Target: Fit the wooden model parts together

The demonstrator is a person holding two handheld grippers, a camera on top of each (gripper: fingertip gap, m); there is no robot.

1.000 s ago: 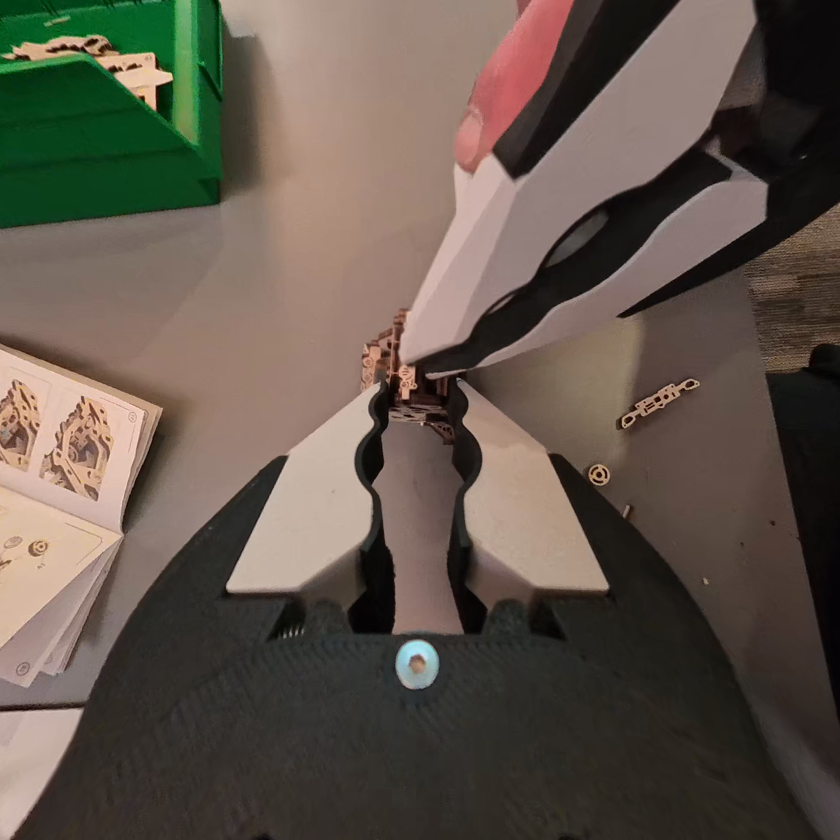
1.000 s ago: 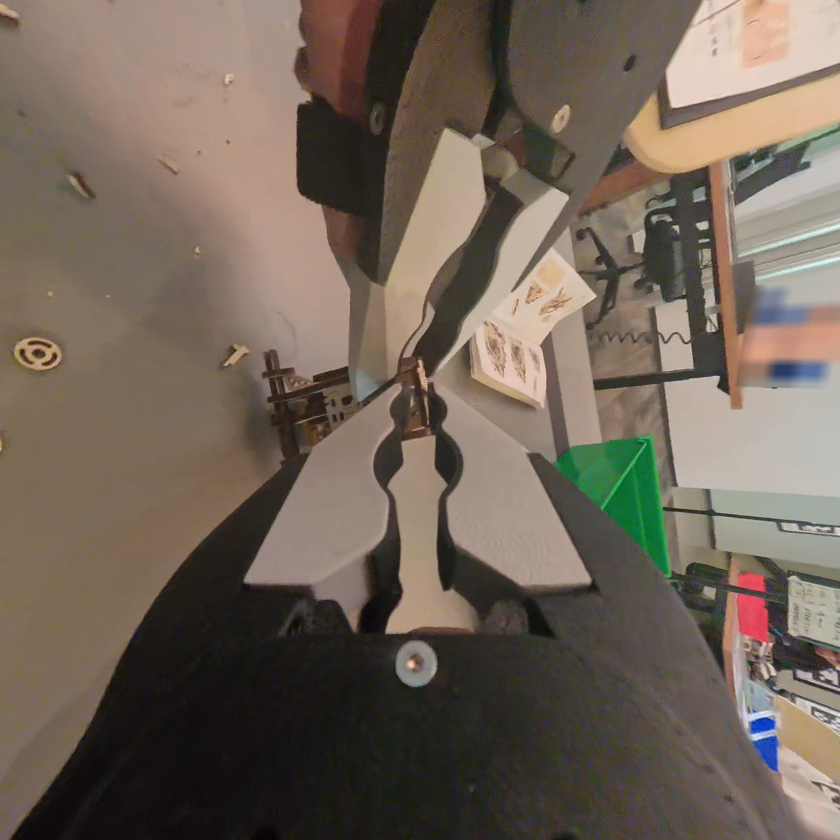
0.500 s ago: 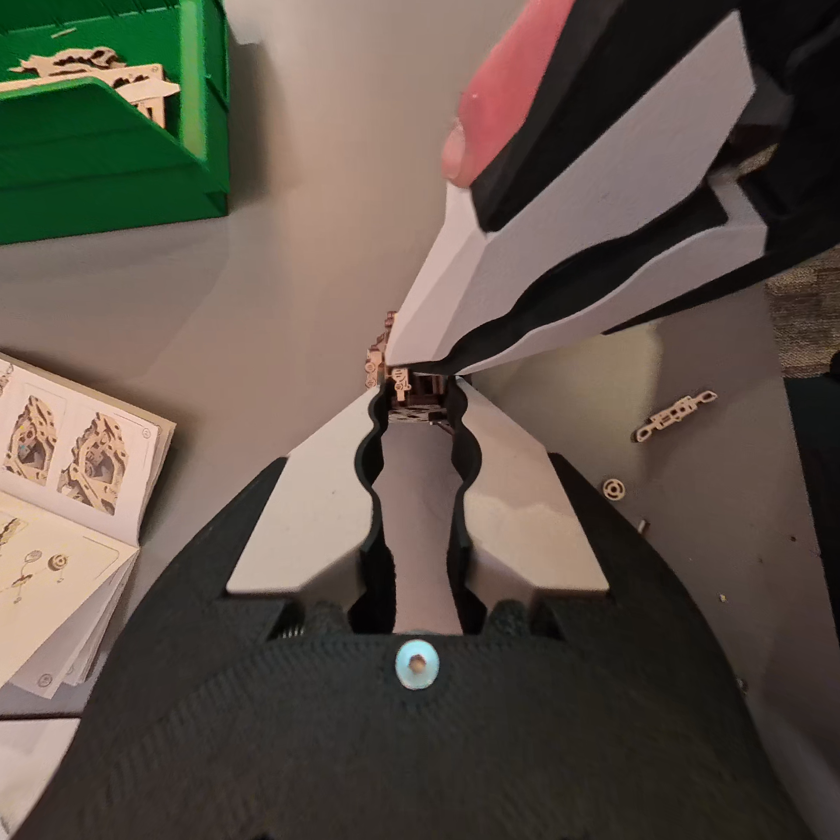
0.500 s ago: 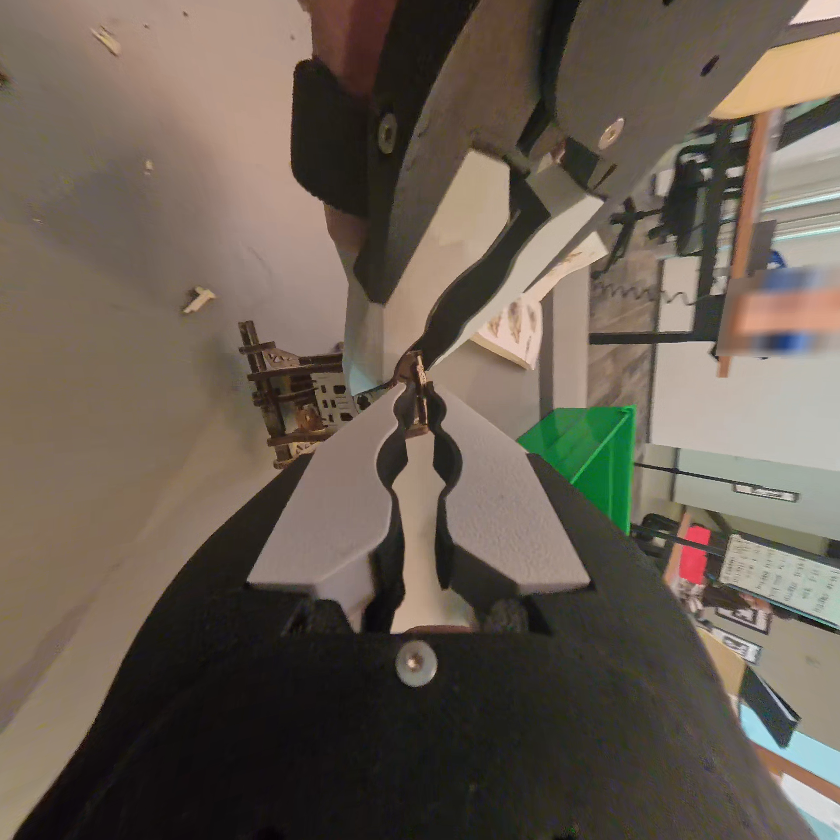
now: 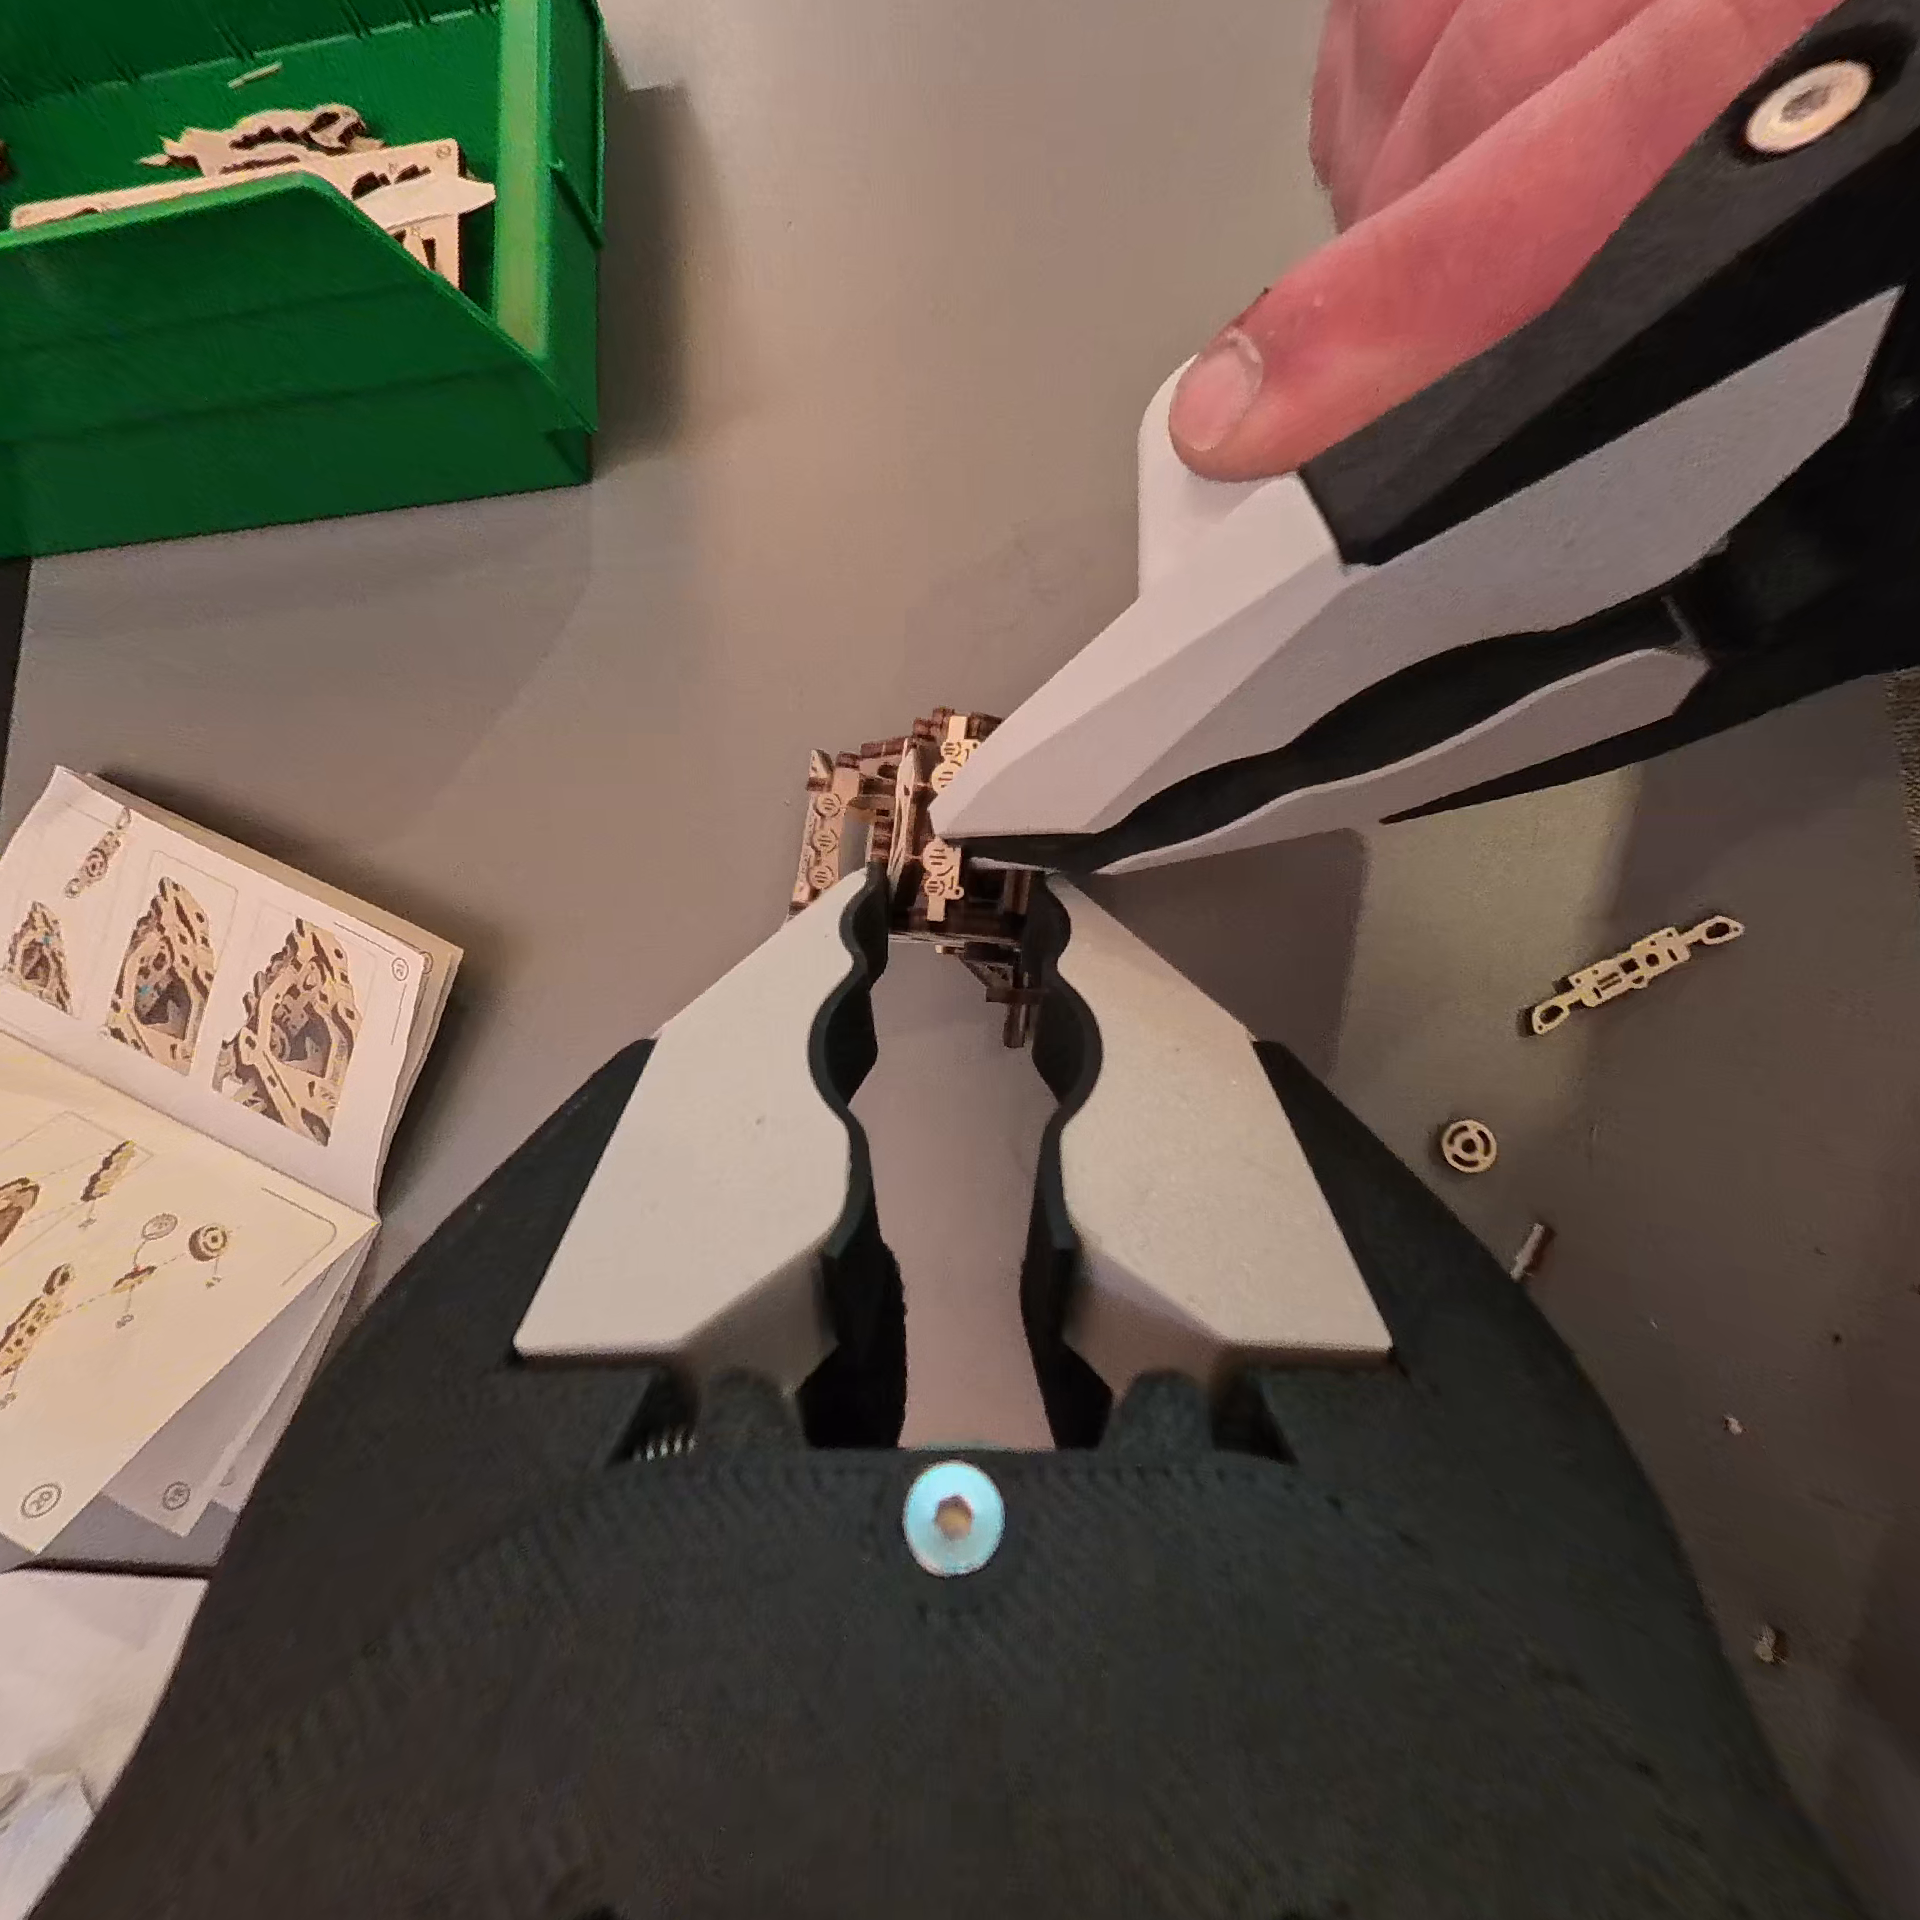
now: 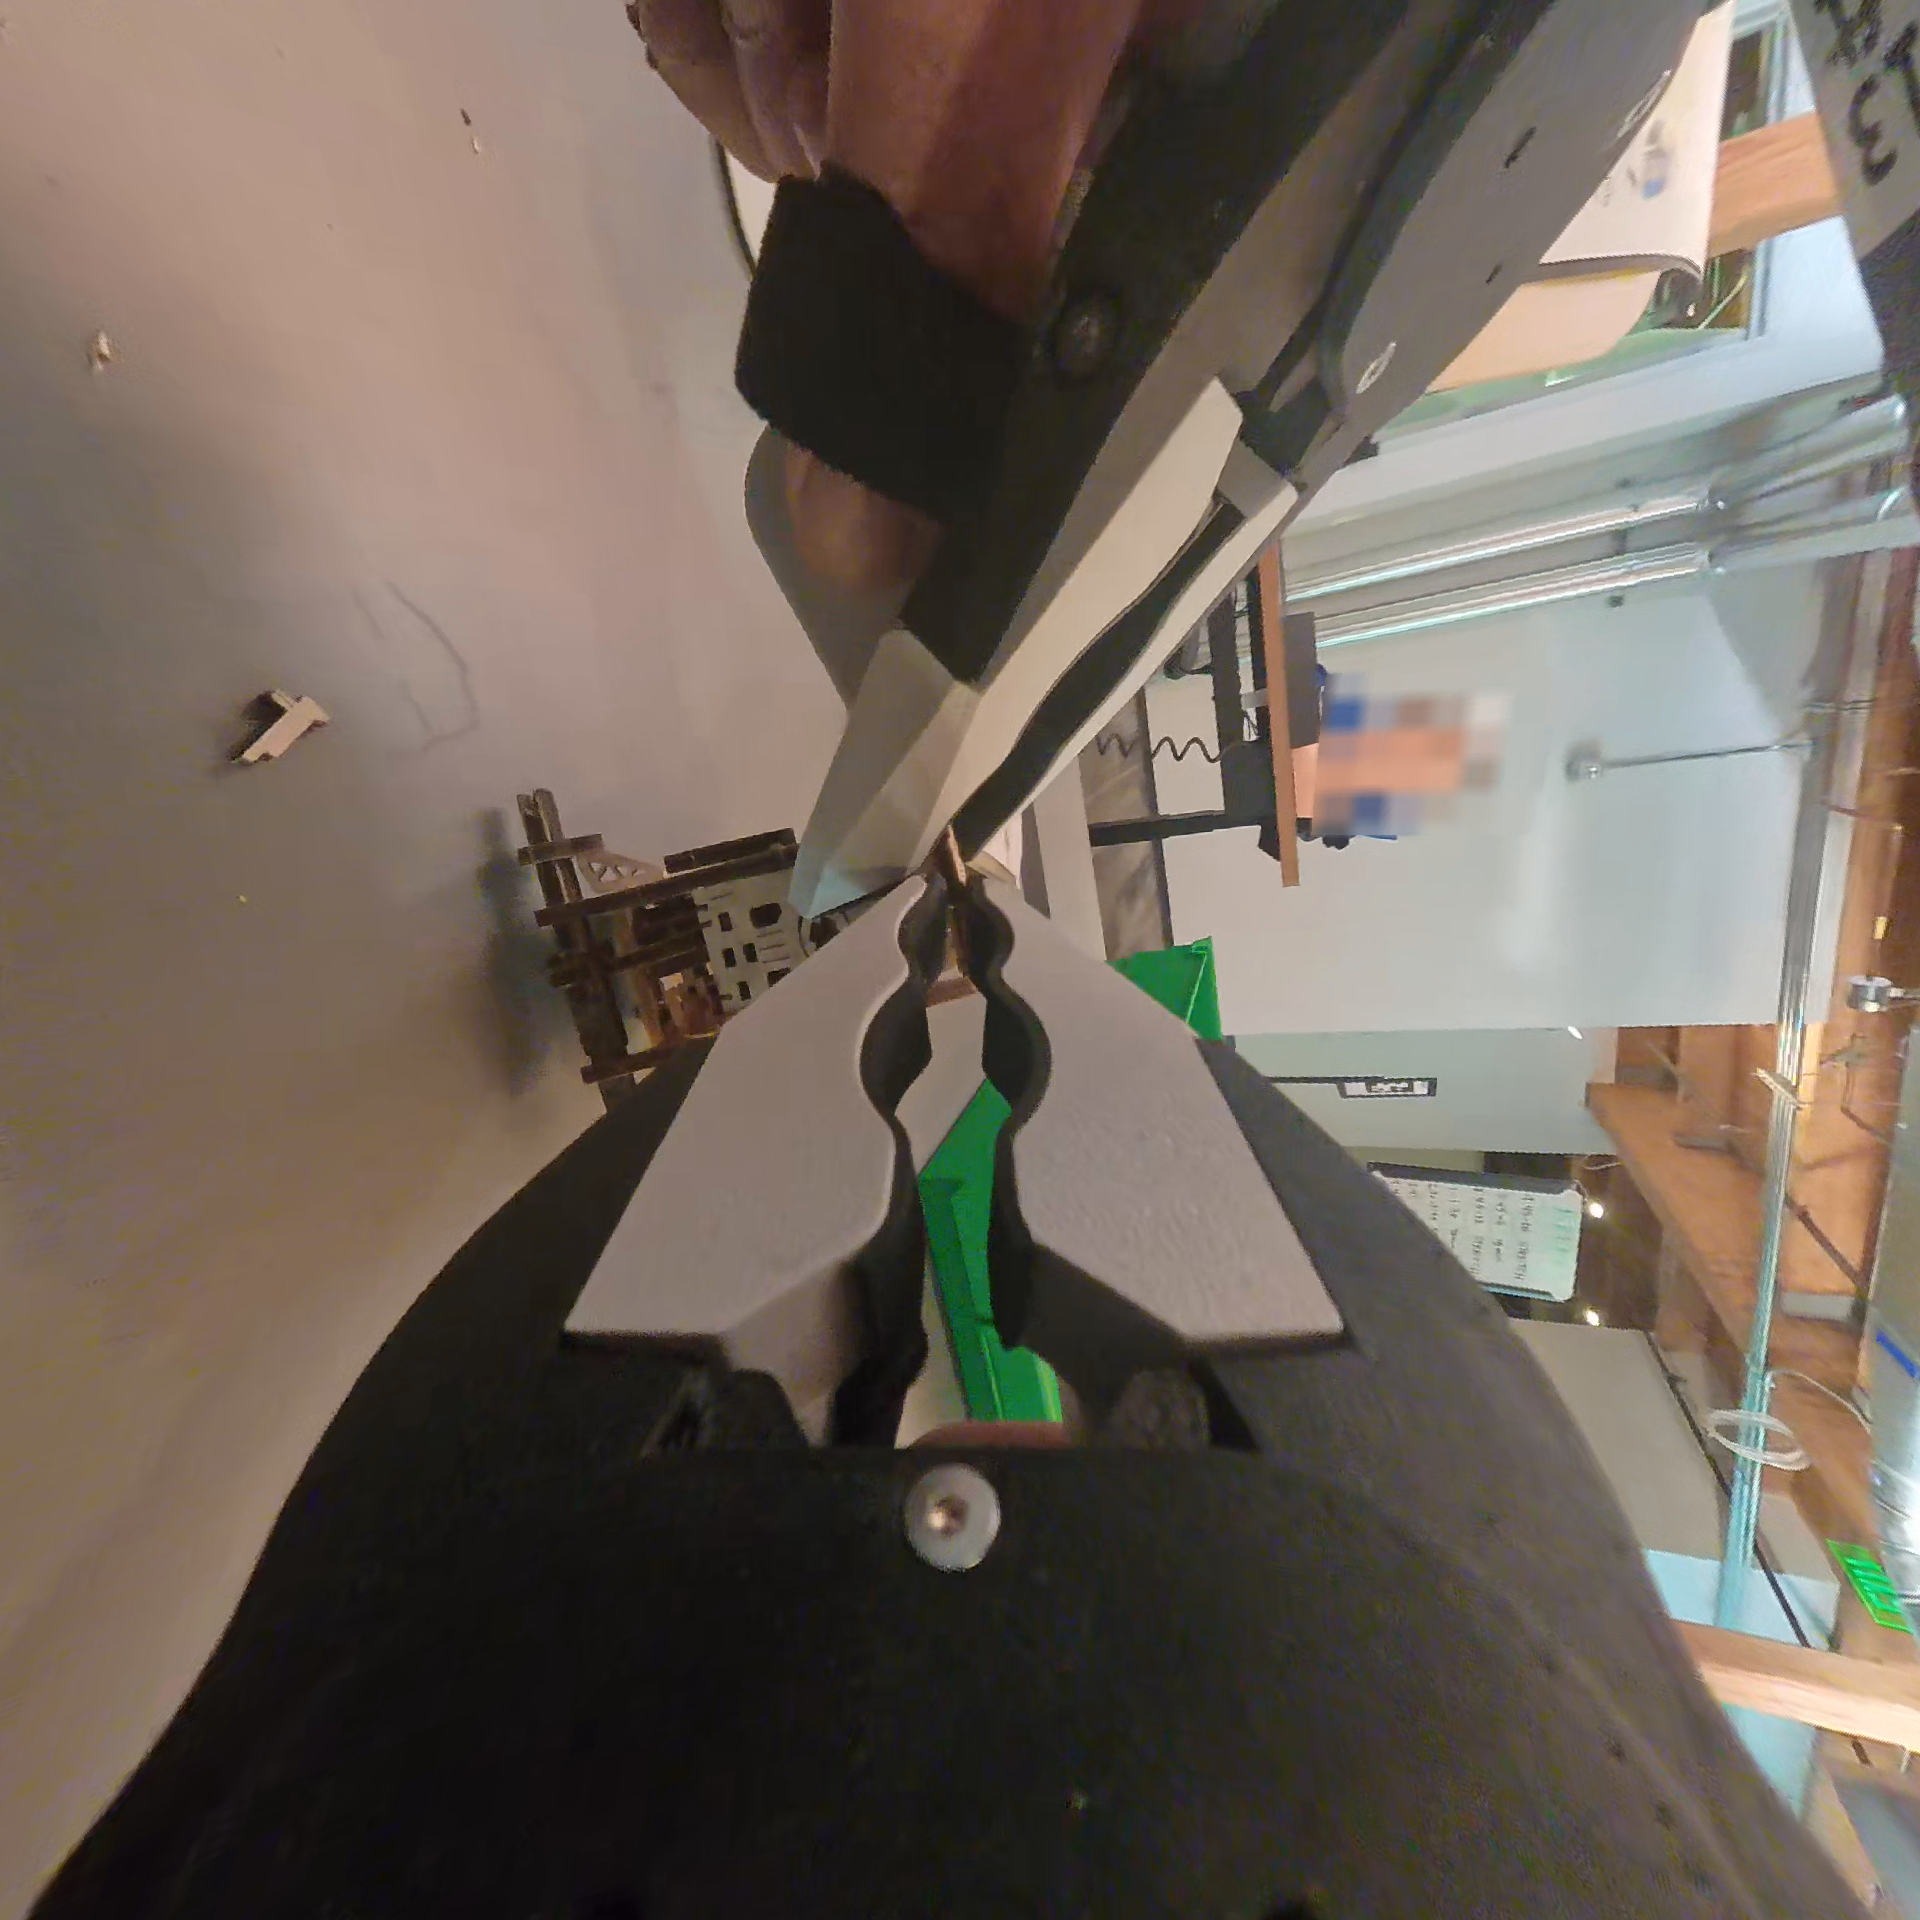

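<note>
Not much legible here tbh. The open instruction booklet (image 5: 208, 1060) has small circled page numbers in its corners, and the wooden model (image 5: 914, 862) carries tiny engraved marks, too small to make out. In the right wrist view there's a white printed sheet (image 6: 1475, 1226) on the far wall, a black label strip (image 6: 1387, 1088) just beside it, a green lit sign (image 6: 1875, 1584), and big dark characters on a grey panel (image 6: 1870, 135).

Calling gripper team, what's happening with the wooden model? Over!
Left gripper clamps wooden model. Right gripper pinches small wooden part against it. Nothing blocking.
</note>
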